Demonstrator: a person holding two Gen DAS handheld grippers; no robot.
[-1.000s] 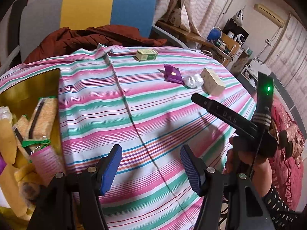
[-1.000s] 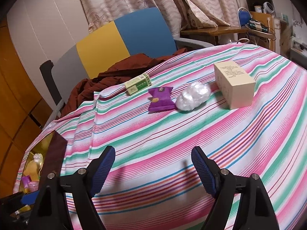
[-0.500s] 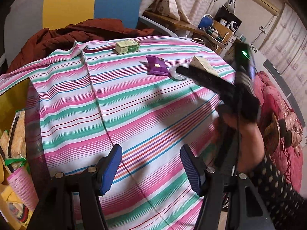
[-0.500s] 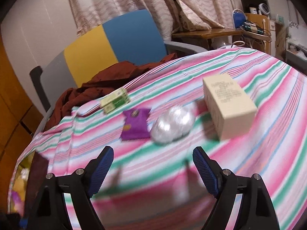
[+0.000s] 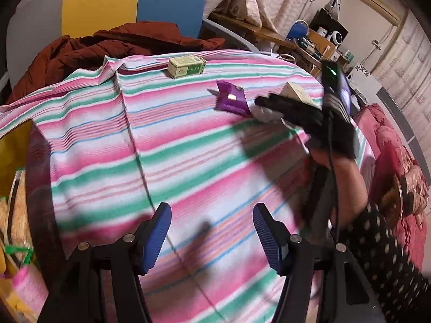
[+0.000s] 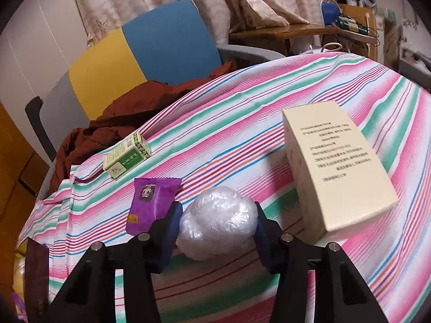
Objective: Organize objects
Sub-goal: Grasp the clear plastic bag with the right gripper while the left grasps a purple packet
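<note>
At table centre, the right gripper [image 6: 216, 224] jaws have just closed onto the plastic-wrapped bundle [image 6: 218, 226], purple packet [image 6: 150, 204] at nine o'clock, ready for lifting; left gripper [image 5: 211, 231] stands apart, empty.

light: warm, dim indoor | shadows: soft | blur: motion smear | edges: fisheye bend, dark corners

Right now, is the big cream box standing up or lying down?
Lying down. The cream box rests on a long side on the striped tablecloth, its printed face turned up.
</note>
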